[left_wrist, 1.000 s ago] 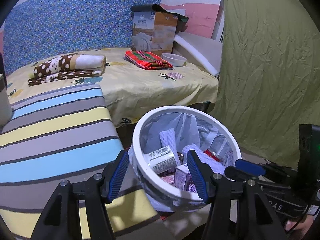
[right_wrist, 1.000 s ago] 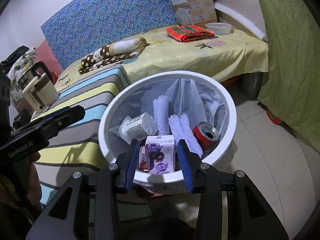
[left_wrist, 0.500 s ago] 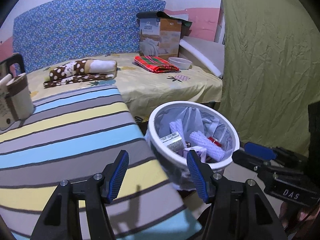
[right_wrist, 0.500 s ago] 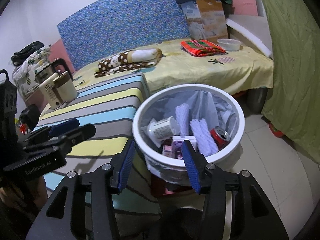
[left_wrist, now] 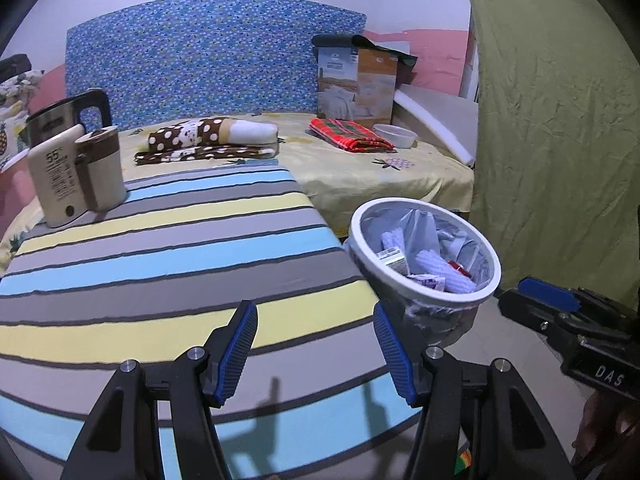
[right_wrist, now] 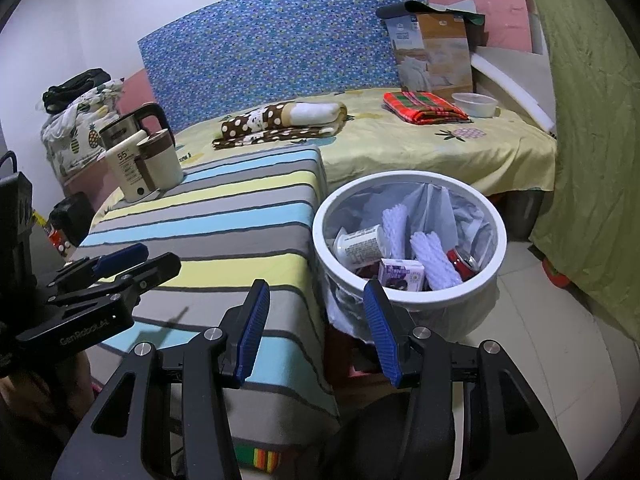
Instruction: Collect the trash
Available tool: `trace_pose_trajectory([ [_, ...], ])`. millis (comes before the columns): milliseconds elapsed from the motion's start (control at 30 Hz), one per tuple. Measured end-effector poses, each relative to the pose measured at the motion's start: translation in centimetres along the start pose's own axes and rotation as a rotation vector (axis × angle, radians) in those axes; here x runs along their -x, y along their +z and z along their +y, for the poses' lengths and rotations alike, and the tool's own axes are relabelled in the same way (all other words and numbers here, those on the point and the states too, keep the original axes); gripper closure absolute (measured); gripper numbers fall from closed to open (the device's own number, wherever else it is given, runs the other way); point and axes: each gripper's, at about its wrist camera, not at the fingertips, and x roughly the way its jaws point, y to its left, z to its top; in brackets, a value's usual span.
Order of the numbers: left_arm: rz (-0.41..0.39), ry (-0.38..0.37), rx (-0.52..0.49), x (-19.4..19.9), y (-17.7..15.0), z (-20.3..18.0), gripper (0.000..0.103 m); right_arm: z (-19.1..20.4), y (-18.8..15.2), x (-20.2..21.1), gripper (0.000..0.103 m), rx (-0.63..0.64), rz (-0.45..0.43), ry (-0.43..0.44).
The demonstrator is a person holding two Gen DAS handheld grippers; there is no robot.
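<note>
Only the right wrist view showed the purple carton [right_wrist: 401, 274] in the lined white bin [right_wrist: 408, 300], centre right, beside a tub [right_wrist: 359, 245], foam nets [right_wrist: 435, 261] and red can [right_wrist: 464, 261]. Both the left gripper [left_wrist: 314, 354] and right gripper [right_wrist: 316, 330] hung empty, jaws apart, the right's having just widened.

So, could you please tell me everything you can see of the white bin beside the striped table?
The bin is round with a thick white rim and a thin, translucent plastic liner whose edge hangs crumpled below the rim. It stands upright just off the corner of the striped table, in front of the bed. Inside lie a labelled white cup on its side, white foam nets, a purple carton and a red can. Neither gripper touches it.
</note>
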Motion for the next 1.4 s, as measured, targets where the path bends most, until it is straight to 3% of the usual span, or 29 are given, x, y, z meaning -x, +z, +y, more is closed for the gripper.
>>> trace_pose_trajectory([
  [333, -0.023, 0.029, -0.020, 2.0, -1.2, -0.4, 0.043, 1.0, -0.5, 1.0, 0.052, 0.019, -0.021, 0.000],
  [1400, -0.025, 0.037, -0.021, 2.2, -1.3, -0.7, 0.043, 0.9, -0.8, 1.2, 0.052, 0.012, -0.031, -0.001],
])
